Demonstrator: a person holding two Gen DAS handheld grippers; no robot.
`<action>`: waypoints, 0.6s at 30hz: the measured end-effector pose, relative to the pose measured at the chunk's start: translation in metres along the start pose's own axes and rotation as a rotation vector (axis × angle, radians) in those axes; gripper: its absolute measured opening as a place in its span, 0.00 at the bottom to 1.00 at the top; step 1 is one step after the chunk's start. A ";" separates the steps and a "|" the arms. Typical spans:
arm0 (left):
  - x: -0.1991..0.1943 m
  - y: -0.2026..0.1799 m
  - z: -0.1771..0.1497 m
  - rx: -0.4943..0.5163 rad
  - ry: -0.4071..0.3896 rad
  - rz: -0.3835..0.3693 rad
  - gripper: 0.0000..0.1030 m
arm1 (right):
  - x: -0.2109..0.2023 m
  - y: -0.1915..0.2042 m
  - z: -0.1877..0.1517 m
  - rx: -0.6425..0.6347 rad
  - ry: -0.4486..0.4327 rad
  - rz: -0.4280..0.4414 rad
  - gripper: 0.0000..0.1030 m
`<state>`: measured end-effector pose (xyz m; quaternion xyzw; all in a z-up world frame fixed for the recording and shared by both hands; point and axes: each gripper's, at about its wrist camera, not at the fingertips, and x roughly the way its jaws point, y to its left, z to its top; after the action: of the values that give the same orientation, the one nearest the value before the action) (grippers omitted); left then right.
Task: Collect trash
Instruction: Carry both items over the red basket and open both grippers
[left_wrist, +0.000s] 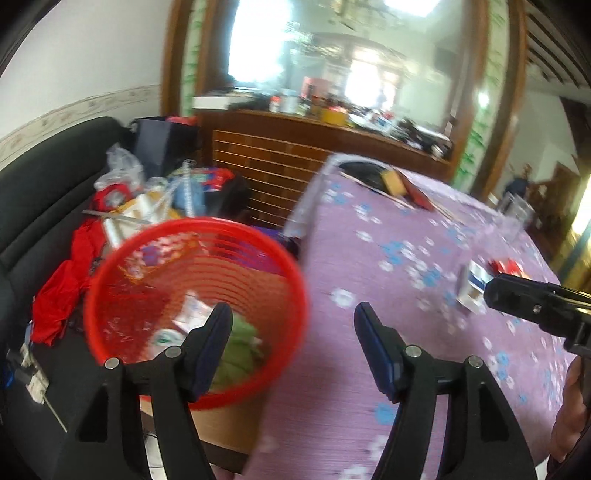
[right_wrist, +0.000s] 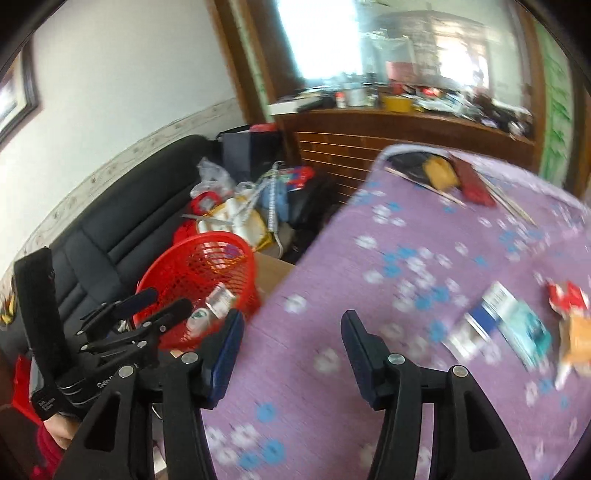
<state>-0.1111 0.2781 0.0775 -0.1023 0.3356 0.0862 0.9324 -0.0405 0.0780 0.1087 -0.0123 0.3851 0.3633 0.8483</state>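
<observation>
A red mesh basket (left_wrist: 110, 295) stands left of the purple floral table (left_wrist: 388, 369) and holds a green wad (left_wrist: 242, 350) and white wrappers (left_wrist: 192, 314); it also shows in the right wrist view (right_wrist: 162, 277). My left gripper (left_wrist: 293, 325) is open and empty, over the basket's right rim and the table edge. My right gripper (right_wrist: 291, 328) is open and empty above the table. On the table lie a blue-white carton (right_wrist: 480, 321), a teal packet (right_wrist: 528, 332), a red wrapper (right_wrist: 567, 295) and an orange wrapper (right_wrist: 578, 339). The views are blurred.
A black sofa (left_wrist: 48, 192) at left carries a pile of bags and clothes (left_wrist: 147, 199). A wooden sideboard (left_wrist: 295, 155) with clutter stands behind the table. A dark pouch, a yellow block and sticks (right_wrist: 443, 173) lie at the table's far end.
</observation>
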 end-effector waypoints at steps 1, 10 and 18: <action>0.003 -0.008 -0.001 0.011 0.008 -0.008 0.65 | -0.007 -0.011 -0.006 0.021 -0.003 -0.003 0.58; 0.023 -0.104 -0.008 0.165 0.085 -0.107 0.67 | -0.070 -0.118 -0.052 0.237 -0.044 -0.102 0.58; 0.065 -0.186 0.011 0.224 0.183 -0.171 0.67 | -0.133 -0.196 -0.086 0.416 -0.140 -0.160 0.62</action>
<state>-0.0120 0.1075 0.0685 -0.0334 0.4165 -0.0410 0.9076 -0.0319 -0.1727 0.0856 0.1575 0.3898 0.2076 0.8833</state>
